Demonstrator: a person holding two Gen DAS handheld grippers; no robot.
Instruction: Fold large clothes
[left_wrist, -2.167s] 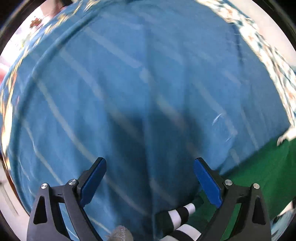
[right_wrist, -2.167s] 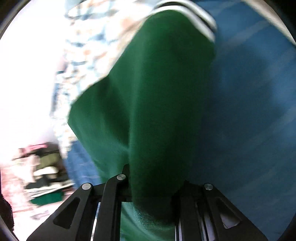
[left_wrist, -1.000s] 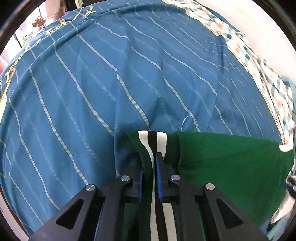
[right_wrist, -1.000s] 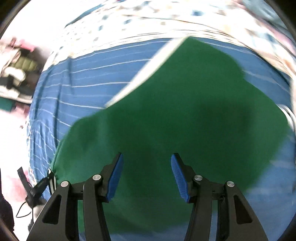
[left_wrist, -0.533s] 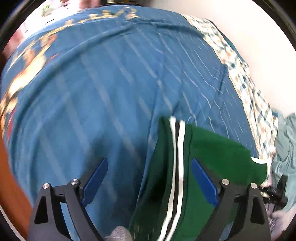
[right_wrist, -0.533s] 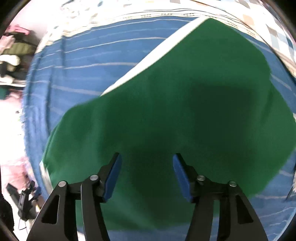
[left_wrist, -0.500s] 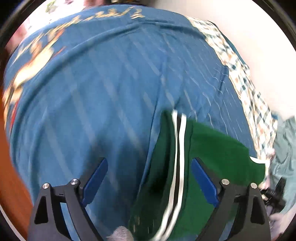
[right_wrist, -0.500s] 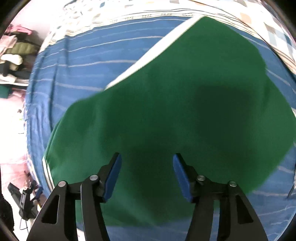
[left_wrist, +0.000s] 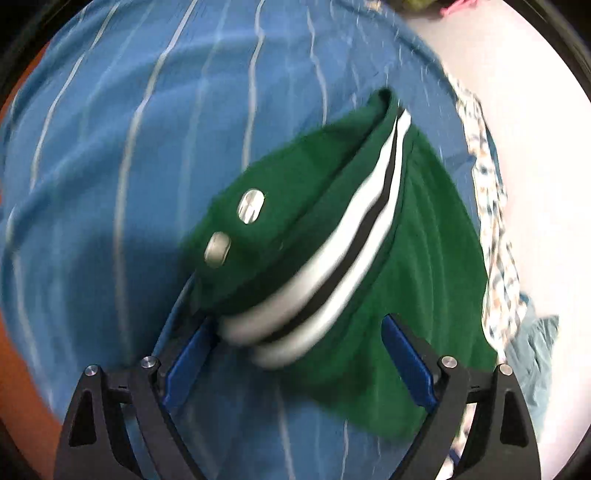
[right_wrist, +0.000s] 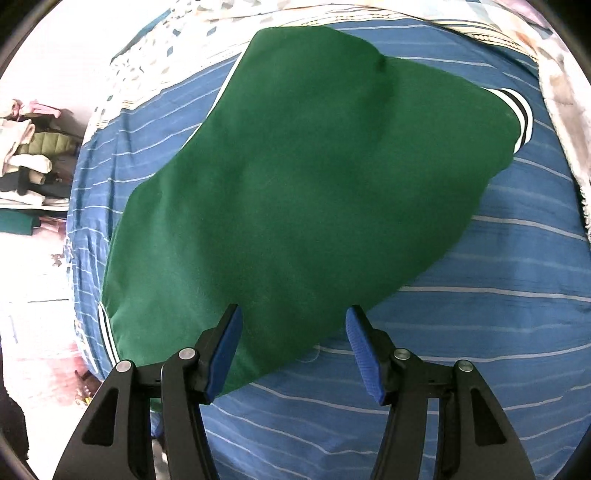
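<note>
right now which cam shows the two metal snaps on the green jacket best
Left wrist view: both metal snaps sit on the green jacket beside its striped band. The right wrist view shows only plain green cloth; no snaps visible.

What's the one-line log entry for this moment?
left gripper: open, empty | right gripper: open, empty | green jacket: folded on blue sheet

left wrist: I look steeply down along my fingers, close over the jacket (left_wrist: 424, 258) | right wrist: the same, a little higher | shared: jacket (right_wrist: 295, 184) and bedsheet (right_wrist: 498, 277)
</note>
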